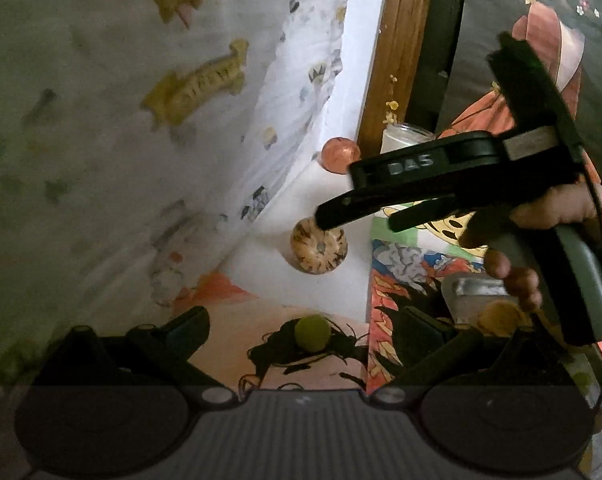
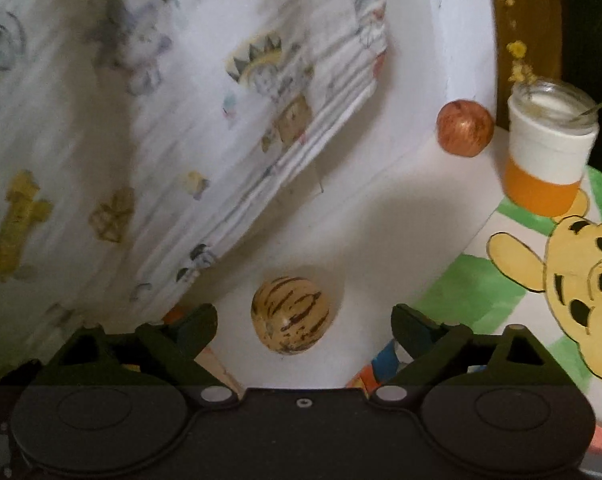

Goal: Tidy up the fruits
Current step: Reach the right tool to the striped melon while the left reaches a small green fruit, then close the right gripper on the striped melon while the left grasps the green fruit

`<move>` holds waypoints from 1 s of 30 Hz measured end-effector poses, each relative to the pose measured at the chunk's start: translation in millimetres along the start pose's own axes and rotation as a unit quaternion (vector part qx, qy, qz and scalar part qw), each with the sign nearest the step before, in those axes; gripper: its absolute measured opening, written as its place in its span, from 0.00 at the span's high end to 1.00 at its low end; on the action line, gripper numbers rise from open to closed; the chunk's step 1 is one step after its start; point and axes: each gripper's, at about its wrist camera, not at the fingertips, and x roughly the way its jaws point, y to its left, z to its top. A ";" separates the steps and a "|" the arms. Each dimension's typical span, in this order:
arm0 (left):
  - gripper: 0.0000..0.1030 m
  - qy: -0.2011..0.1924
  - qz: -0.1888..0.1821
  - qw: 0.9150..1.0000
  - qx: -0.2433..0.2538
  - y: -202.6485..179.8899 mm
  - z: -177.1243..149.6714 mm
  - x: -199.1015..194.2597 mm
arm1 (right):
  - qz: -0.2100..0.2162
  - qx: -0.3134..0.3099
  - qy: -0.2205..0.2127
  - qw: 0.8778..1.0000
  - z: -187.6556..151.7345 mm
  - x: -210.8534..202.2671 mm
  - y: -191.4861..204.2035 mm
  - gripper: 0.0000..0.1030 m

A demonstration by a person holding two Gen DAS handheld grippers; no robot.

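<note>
Right tool (image 2: 304,326) apart (nothing clamped), striped melon (image 2: 290,315) between, left tool (image 1: 307,330) apart

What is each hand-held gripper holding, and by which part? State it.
Nothing is held. The right hand-held gripper stands open just before the striped cream-and-brown round fruit, not touching it. The left hand-held gripper is open too, above the small green round fruit.

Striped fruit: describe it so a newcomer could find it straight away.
Start at the white surface beside the printed cloth. The striped fruit lies on it between the right tool's open tips. Unlike the red apple farther back by the jar, it is pale yellow with dark streaks.
</note>
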 end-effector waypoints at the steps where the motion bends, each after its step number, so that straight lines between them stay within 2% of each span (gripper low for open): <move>1: 0.01 0.001 -0.002 1.000 0.001 0.0 -0.5 2.8 | 0.002 -0.001 0.003 1.000 0.7 4.6 0.3 0.11; 6: 0.06 0.006 -0.009 1.000 0.002 1.1 -1.2 12.4 | 0.012 -0.004 0.013 1.000 1.7 22.4 2.8 0.13; 10: 0.18 0.012 -0.010 1.000 -0.002 3.0 -1.1 22.1 | 0.008 -0.009 0.020 1.000 0.3 34.6 6.4 0.18; 15: 0.28 0.023 -0.022 0.999 -0.014 6.9 -2.5 30.4 | 0.004 -0.011 0.025 1.000 -2.9 48.1 5.1 0.24; 22: 0.40 0.031 -0.030 0.999 -0.018 7.1 -4.9 38.5 | -0.008 -0.030 0.012 0.999 -7.6 46.7 10.0 0.35; 25: 0.43 0.034 -0.031 0.999 -0.022 7.4 -4.9 41.0 | -0.016 -0.047 0.008 0.999 -12.3 42.9 17.1 0.41; 30: 0.47 0.032 -0.037 0.999 -0.021 7.5 -7.4 42.2 | -0.023 -0.059 0.007 0.998 -16.8 41.3 23.4 0.46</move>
